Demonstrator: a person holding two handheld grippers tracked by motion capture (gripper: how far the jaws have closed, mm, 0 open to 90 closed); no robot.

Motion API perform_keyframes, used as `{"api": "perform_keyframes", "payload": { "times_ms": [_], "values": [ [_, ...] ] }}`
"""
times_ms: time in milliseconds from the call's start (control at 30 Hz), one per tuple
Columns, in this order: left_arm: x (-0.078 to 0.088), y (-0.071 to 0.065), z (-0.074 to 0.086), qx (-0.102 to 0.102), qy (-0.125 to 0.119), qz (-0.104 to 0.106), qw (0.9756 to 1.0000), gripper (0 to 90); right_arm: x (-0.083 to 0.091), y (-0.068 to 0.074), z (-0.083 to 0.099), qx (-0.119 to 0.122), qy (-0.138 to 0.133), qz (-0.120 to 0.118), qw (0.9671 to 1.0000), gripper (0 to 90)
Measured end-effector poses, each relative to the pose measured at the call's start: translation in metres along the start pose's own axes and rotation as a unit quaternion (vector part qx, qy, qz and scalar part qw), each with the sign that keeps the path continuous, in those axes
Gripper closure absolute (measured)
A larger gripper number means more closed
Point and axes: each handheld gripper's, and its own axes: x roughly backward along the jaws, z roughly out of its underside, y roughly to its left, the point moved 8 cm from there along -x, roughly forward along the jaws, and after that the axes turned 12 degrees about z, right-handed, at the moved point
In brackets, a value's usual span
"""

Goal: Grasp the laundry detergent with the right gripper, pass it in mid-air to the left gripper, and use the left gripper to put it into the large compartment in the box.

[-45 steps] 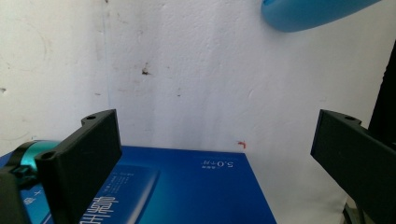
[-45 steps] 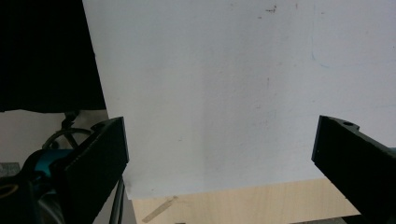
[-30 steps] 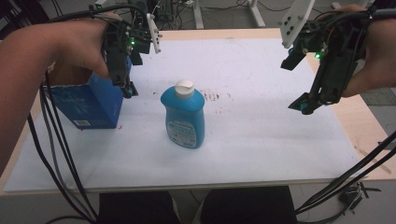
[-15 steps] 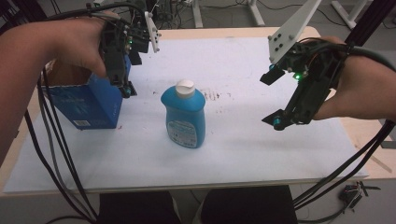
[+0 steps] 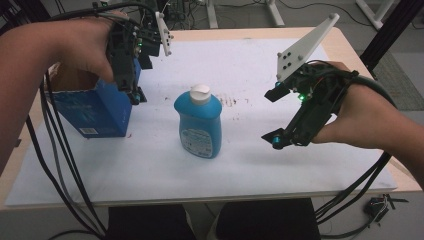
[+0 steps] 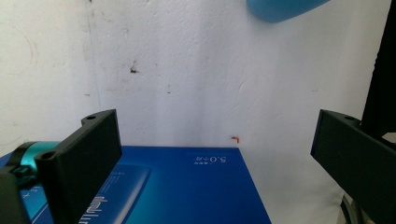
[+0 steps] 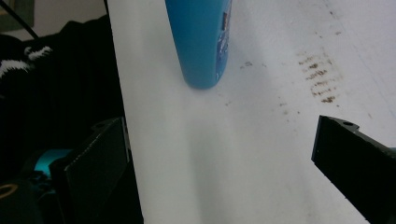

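A blue bottle (image 5: 199, 126) with a white cap stands upright in the middle of the white mat (image 5: 250, 60). Left of it stands a blue box (image 5: 95, 109) with an open top. My left gripper (image 5: 140, 75) hovers over the box's right edge, open and empty. In the left gripper view the box (image 6: 187, 186) lies below the wide-apart jaws of the left gripper (image 6: 217, 126). My right gripper (image 5: 274, 117) hangs to the right of the bottle, open, pointing at it and clear of it. In the right gripper view the bottle's base (image 7: 201, 42) stands ahead of the right gripper (image 7: 219, 135).
Brown stains (image 5: 231, 100) mark the mat just right of the bottle. The mat's front edge (image 7: 122, 93) runs close to the left jaw in the right gripper view. Cables (image 5: 60, 165) trail off both grippers over the table's near edge.
My right gripper has moved left and down toward the bottle, still open. The left gripper has stayed over the box.
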Motion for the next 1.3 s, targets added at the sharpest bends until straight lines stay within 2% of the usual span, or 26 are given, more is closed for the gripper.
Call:
{"api": "perform_keyframes", "payload": {
  "times_ms": [333, 467, 733, 1067, 1300],
  "values": [
    [0.000, -0.001, 0.002, -0.001, 0.002, -0.001, 1.0000, 1.7, -0.027, 0.010, -0.009, -0.022, -0.031, -0.009, 0.9992, 3.0],
    [0.000, -0.003, 0.001, -0.004, 0.003, -0.001, 1.0000, 1.7, -0.038, 0.016, -0.014, -0.024, -0.040, -0.014, 0.9988, 3.0],
    [0.000, -0.004, 0.002, -0.005, 0.000, -0.001, 1.0000, 1.7, -0.060, 0.022, -0.021, -0.039, -0.060, -0.013, 0.9974, 3.1],
    [0.001, -0.004, 0.003, -0.004, -0.004, -0.002, 1.0000, 1.7, -0.089, 0.026, -0.028, -0.064, -0.094, -0.015, 0.9934, 3.1],
    [0.001, -0.003, 0.005, -0.002, -0.005, -0.001, 1.0000, 1.7, -0.101, 0.029, -0.032, -0.076, -0.121, -0.012, 0.9896, 3.1]
  ]
}}
